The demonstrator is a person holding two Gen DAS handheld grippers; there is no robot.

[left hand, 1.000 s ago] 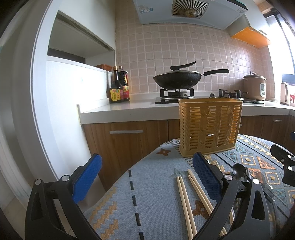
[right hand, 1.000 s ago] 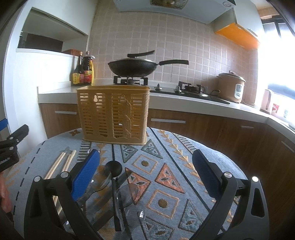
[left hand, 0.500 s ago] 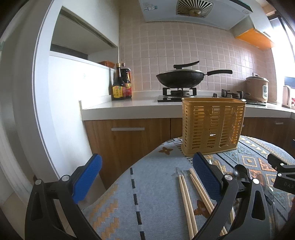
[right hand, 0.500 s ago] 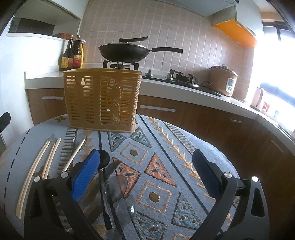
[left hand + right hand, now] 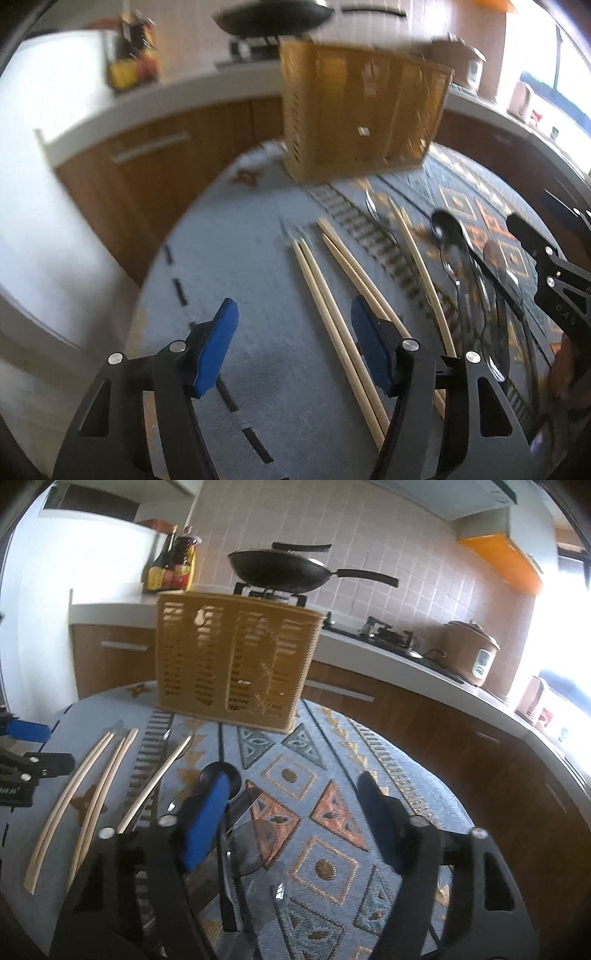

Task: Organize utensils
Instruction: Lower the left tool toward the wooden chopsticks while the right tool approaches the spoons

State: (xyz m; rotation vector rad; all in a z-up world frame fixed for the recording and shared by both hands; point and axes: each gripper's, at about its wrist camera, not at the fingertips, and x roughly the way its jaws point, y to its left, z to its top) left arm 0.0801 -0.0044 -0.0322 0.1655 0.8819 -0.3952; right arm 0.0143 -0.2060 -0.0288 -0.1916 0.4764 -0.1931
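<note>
Nearest the left wrist camera, the left tool (image 5: 295, 347) hangs tilted down over the patterned cloth of the desk (image 5: 258, 387); its jaws have just been closing and now stand partly apart, with a pair of wooden chopsticks (image 5: 332, 317) lying on the cloth between the blue pads (image 5: 214, 347), not yet pressed by them. Just beside that pair lies a second pair of chopsticks (image 5: 354, 266), and a single chopstick (image 5: 417, 262) further to the right. The right tool (image 5: 291, 812) hovers over a cluster of spoons and dark utensils (image 5: 240, 834) lying on the cloth; its jaws have also just been closing, stand partly apart, and grip nothing that can be seen. A black ladle-like spoon (image 5: 219, 771) lies just past its left pad. Beyond the utensils, toward the far edge of the desk, stands the upright yellow slotted utensil basket (image 5: 232, 657). Behind it runs a kitchen counter with a black wok (image 5: 277, 568) on the stove, sauce bottles (image 5: 173, 565) to the left and a rice cooker (image 5: 472, 653) to the right.
</note>
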